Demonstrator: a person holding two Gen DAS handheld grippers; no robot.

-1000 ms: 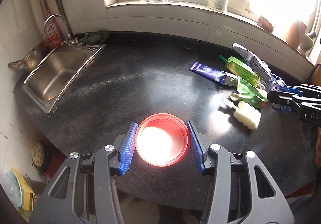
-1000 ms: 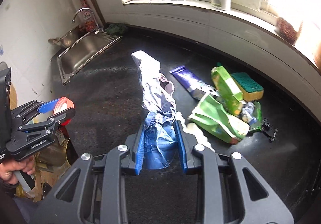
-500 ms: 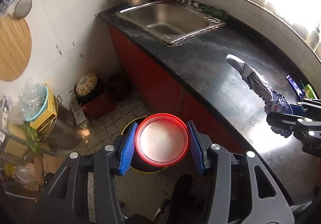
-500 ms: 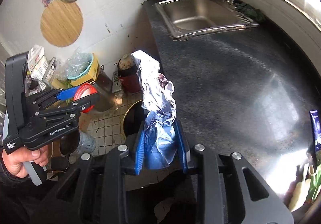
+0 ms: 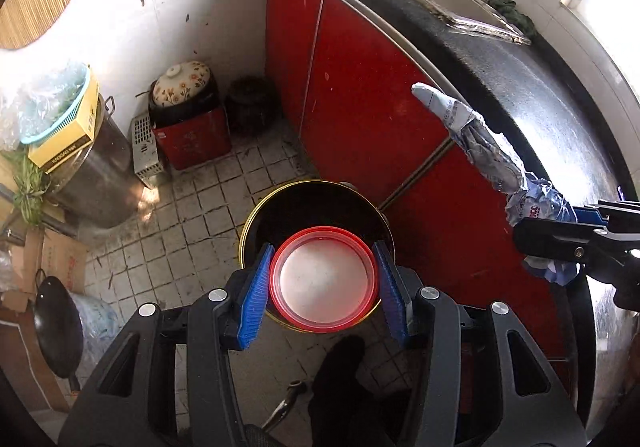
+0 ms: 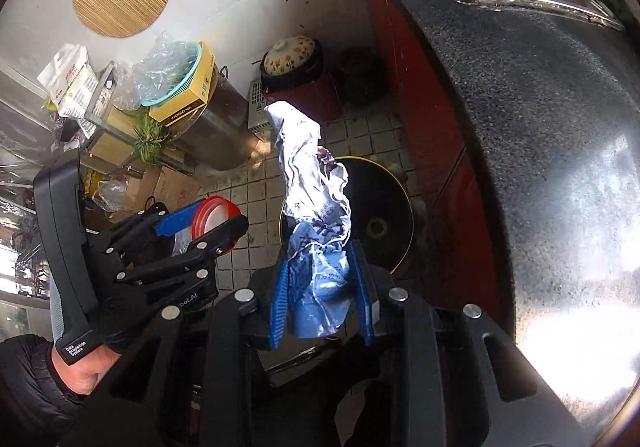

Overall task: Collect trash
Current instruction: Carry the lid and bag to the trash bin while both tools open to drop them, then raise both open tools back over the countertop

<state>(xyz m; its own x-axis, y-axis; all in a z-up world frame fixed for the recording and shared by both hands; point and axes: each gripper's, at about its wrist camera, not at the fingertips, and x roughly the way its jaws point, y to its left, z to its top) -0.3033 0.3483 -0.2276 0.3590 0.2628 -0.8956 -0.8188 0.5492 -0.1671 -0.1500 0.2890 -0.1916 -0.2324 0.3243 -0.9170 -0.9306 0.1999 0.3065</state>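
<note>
While my left tongs pinch a red lid above the bin on the floor, my right tongs clamp a crumpled wrapper over it beside the counter.

A red-rimmed translucent white lid sits between blue ribbed pads, with a black, gold-rimmed bin at centre, red cabinets above, a silver-blue wrapper and a floral pot lid at upper left.

Both wrist views downward (shared bin)
</note>
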